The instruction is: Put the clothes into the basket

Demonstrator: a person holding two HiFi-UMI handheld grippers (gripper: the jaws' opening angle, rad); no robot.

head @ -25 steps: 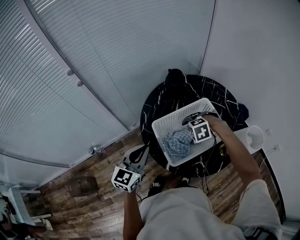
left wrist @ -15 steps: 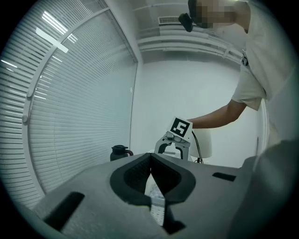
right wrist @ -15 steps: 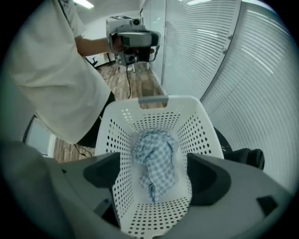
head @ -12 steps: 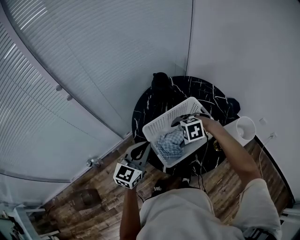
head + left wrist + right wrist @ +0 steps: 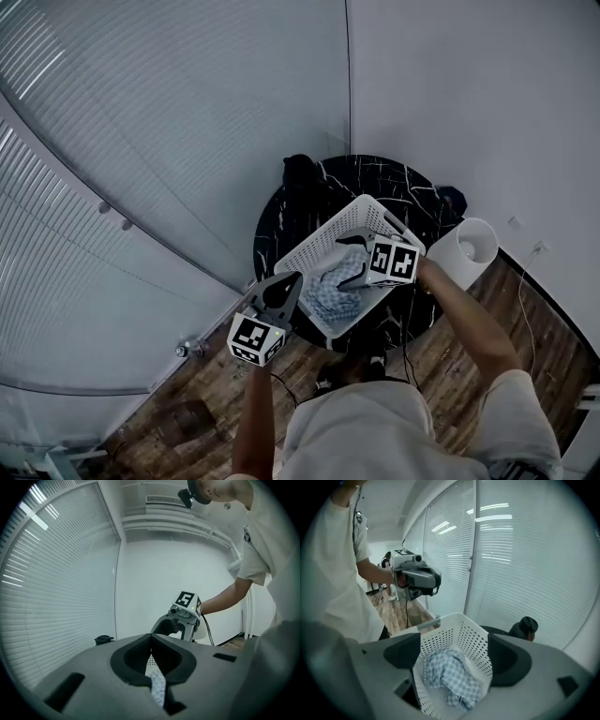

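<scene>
A white perforated basket stands on a round black marble table. A blue-checked cloth lies crumpled inside it, also visible in the right gripper view against the basket wall. My right gripper hovers over the basket's right side, open, with the jaws wide apart and nothing between them. My left gripper is just off the basket's near-left corner, shut and empty. A dark garment sits on the table's far left edge.
A white cylinder stands at the table's right edge. Another dark item lies behind it. Slatted blinds close off the left, a plain wall the right. Wood floor runs below the table.
The left gripper has risen toward the basket's near-left corner. The right gripper stays over the basket, turned slightly, and the cloth lies where it was. The head view has swung.
</scene>
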